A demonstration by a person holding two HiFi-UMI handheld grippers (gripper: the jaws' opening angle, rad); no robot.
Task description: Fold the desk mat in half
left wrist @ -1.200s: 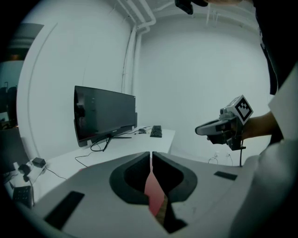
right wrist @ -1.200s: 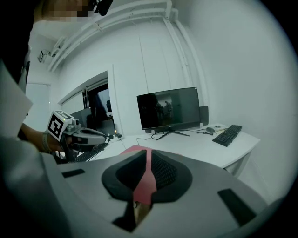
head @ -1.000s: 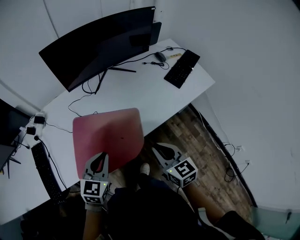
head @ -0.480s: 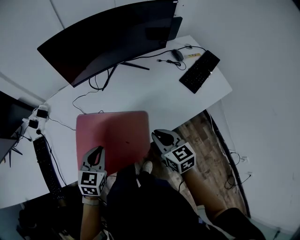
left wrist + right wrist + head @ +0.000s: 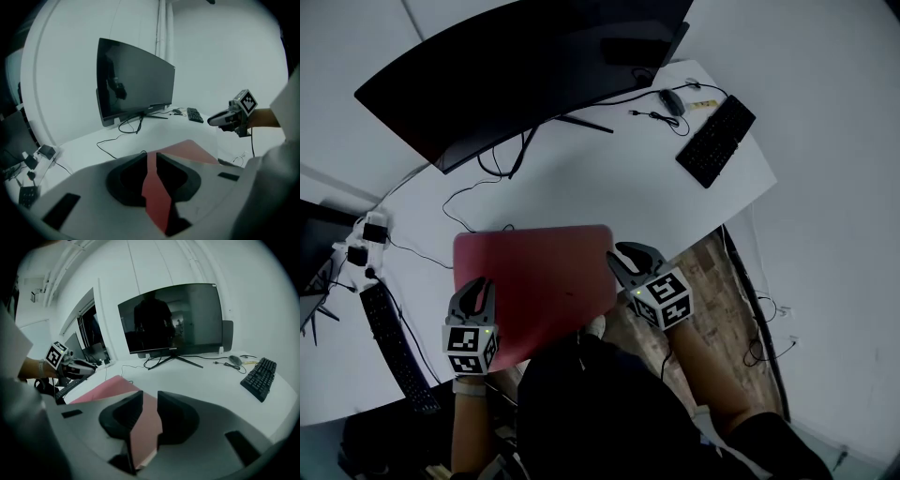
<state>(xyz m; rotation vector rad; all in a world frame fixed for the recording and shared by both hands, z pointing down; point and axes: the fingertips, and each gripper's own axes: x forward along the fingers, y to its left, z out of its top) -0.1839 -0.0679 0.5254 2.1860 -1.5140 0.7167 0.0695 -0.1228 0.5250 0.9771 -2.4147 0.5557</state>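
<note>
Far left, a 2nd screen (image 5: 313,246) is cut off by the frame edge. The plugs (image 5: 367,236) beside it are too small to sort out. Below them a dark keyboard (image 5: 389,345) runs along the left end of the white desk (image 5: 581,192), w/ its lower end lost in shadow.

The left gripper (image 5: 475,284) is at the near-left corner of the red desk mat (image 5: 539,272). Its jaws have just been opening but are only a thin slit apart. In its own view red shows thru the slit. I can't tell if the corner is actually between the pads or just behind them.

The mat lies flat and unfolded along the desk's front edge. Part of that edge is hidden by the person's dark clothing (image 5: 609,412). Behind the mat is a big curved monitor (image 5: 516,66), w/ its top cut off by the frame.

The right gripper (image 5: 630,255) is at the mat's near-right corner. Its jaws have also just been opening and the gap is clearly wider than the left's. The mat's corner pokes in between them and the pads aren't pressing on it.

Far right there's a mouse (image 5: 672,101), a yellowish bit next to it that's too small to ID, and a 2nd keyboard (image 5: 715,141) by the desk's far-right corner. Wood floor (image 5: 717,291) shows below.
</note>
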